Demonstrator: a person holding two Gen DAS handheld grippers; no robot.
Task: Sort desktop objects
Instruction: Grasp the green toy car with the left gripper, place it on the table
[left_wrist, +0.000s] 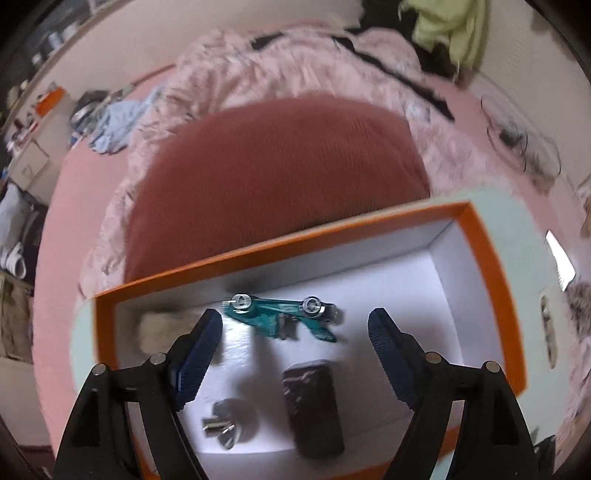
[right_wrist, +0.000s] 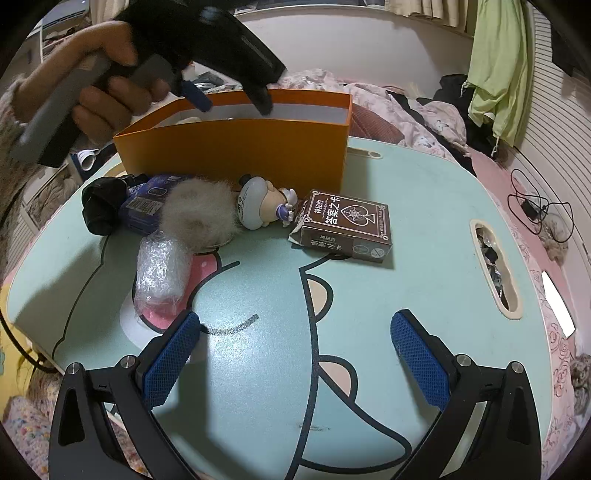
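showing a bedroom in a home. lying behind the work surface: a bed with a pink sheet (left_wrist: 74, 192), a rumpled pink floral quilt (left_wrist: 258, 70) and a dark red pillow (left_wrist: 280, 166). hanging at upper right: a light green garment (right_wrist: 498, 66), with dark clothes (right_wrist: 454, 92) heaped beneath it. trailing over the sheet at right: a black charger cable (right_wrist: 532, 210). serving as the work surface: a low mint-green lap table (right_wrist: 258, 387) bearing a cartoon print, carrying an orange cardboard box (right_wrist: 236, 155), a small figurine (right_wrist: 258, 206) and a brown card box (right_wrist: 343, 225). standing at far left: cluttered shelving (left_wrist: 29, 122), blurred.
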